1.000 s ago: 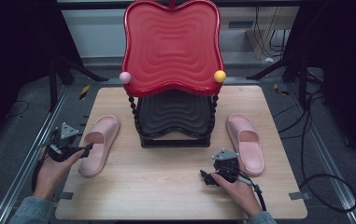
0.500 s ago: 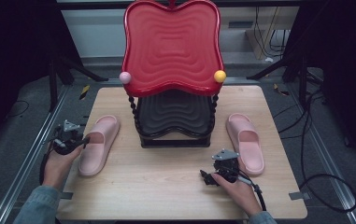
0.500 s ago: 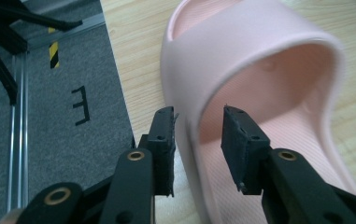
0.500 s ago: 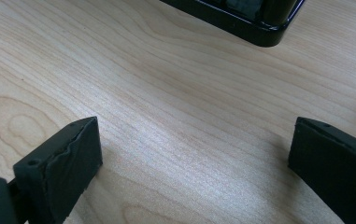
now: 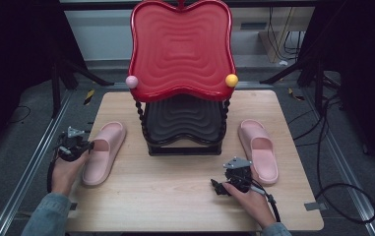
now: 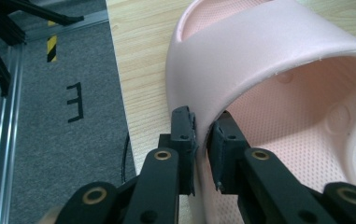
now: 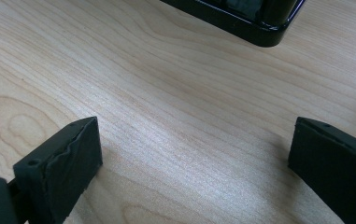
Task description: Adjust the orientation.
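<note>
A pink left slipper (image 5: 104, 152) lies on the wooden table, left of the rack. My left gripper (image 5: 87, 146) is at its outer side. In the left gripper view its jaws (image 6: 202, 121) have just been closing and now pinch the edge of the slipper's strap (image 6: 278, 56), one pad outside and one inside. A matching right slipper (image 5: 259, 150) lies to the right of the rack. My right gripper (image 5: 218, 187) rests low over the table front, beside that slipper's heel. Its jaws (image 7: 194, 149) stand wide open over bare wood.
A two-tier rack stands mid-table, with a tilted red tray (image 5: 180, 49) on top and a black tray (image 5: 185, 120) below; its black base (image 7: 255, 23) lies ahead of my right gripper. The table's left edge (image 6: 115, 93) runs close to the left slipper. Cables lie on the floor at right.
My left gripper has moved in against the left slipper, and its jaws have come together on the strap's edge. The right hand has stayed still.
</note>
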A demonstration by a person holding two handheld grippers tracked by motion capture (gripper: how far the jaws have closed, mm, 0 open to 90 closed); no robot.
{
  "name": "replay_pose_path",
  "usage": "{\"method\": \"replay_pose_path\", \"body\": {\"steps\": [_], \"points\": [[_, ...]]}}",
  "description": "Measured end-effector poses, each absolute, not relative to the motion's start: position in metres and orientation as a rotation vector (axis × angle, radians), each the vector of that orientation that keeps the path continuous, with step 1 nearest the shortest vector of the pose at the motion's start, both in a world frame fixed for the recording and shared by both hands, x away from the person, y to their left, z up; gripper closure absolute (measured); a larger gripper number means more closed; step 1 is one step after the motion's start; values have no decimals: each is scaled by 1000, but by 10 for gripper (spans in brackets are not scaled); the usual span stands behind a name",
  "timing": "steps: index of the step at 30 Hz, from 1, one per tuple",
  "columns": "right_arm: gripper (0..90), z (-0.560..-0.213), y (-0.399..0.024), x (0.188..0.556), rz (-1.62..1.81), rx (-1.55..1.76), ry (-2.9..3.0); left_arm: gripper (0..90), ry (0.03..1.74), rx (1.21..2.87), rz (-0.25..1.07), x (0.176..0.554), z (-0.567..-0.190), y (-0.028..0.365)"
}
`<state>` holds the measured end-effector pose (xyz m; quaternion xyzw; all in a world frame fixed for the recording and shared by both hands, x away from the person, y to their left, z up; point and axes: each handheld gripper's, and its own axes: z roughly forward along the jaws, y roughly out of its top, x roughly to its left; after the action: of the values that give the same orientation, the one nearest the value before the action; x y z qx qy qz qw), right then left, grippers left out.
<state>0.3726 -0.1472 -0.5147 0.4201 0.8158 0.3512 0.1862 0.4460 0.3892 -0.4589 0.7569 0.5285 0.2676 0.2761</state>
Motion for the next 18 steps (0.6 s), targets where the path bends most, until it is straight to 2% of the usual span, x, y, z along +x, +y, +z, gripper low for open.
{"method": "replay_pose_path", "body": {"steps": [5,10,18], "points": [[31,-515,-147,373,989,1183,2297,828,1376,2035,704,432,-454,384],[30,-515,-147,373,991,1183,2298,832,1296,2059,696,403,-445,371],[30,-515,-147,373,989,1182,2297,833,1130,2128,598,349,-441,329]]}}
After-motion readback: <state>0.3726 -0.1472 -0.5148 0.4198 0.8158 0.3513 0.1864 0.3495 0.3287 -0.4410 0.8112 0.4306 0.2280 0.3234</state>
